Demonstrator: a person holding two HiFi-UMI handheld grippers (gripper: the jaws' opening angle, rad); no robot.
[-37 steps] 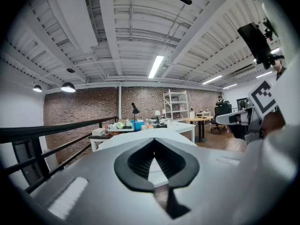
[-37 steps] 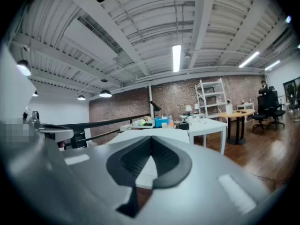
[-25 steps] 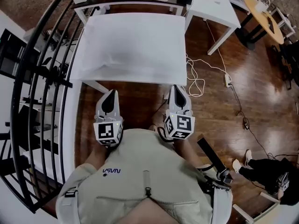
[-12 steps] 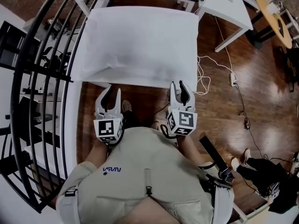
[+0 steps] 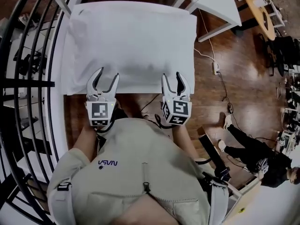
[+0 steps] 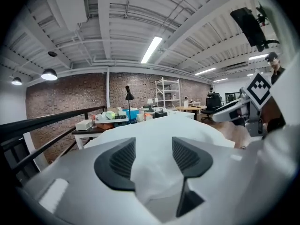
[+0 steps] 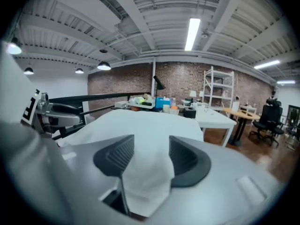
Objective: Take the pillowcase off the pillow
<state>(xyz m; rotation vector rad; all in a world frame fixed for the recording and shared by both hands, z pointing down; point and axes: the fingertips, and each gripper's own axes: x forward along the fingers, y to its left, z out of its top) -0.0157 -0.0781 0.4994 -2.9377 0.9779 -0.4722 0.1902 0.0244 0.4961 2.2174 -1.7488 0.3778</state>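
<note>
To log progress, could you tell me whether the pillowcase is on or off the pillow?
On: the pillowcase lies plump and filled, and no bare pillow shows beside it.

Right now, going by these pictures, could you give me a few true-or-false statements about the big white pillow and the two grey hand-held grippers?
1. The large soft pillow is blue. False: it is white.
2. The jaws of the left gripper and the right gripper stand apart. True; they have just been opening, and white fabric from the pillow's edge lies between each pair.
3. Both grippers are at the pillow's far edge. False: they are at its near edge, the lower one in the head view.
4. A thin white cable lies on the brown wooden floor to the right of the pillow. True.
</note>
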